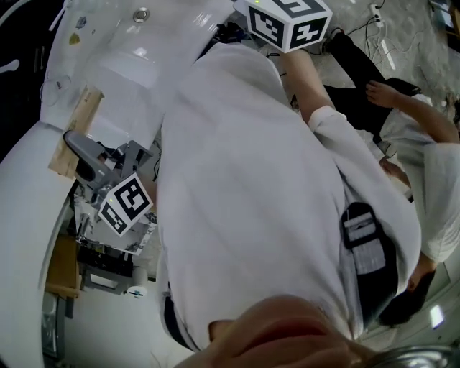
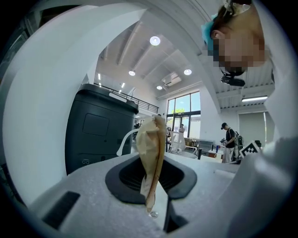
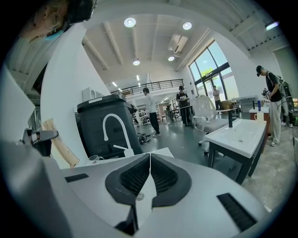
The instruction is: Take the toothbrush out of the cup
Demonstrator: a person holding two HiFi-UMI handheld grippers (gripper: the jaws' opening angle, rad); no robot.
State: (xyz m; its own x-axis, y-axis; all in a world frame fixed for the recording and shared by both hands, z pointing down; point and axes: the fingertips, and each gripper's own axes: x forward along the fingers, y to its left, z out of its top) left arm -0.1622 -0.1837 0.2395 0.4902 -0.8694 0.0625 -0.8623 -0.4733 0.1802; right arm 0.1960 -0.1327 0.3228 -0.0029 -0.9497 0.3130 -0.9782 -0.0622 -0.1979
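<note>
pinching the tan paper-wrapped toothbrush [image 2: 151, 144] near its lower end, with the pads of the left gripper [image 2: 157, 174] pressed on either side of it. stands upright past the jaws, crumpled at the top, brush itself hidden under the wrap. shows in the head view as a tan strip [image 1: 75, 133] poking from that gripper toward the upper left, over a curved white surface. held out of the white cup [image 3: 94, 159] and well apart from it. sits empty-looking on the white counter [image 3: 160, 152], just beside the base of the white faucet [image 3: 114, 132], in front of a dark cabinet [image 3: 100, 123]. right gripper [image 3: 150, 157] with jaws pressed together on nothing, aimed toward that faucet. only its marker cube [image 1: 287, 21] seen from the head view, above a white shirt [image 1: 251, 201] filling the middle.
</note>
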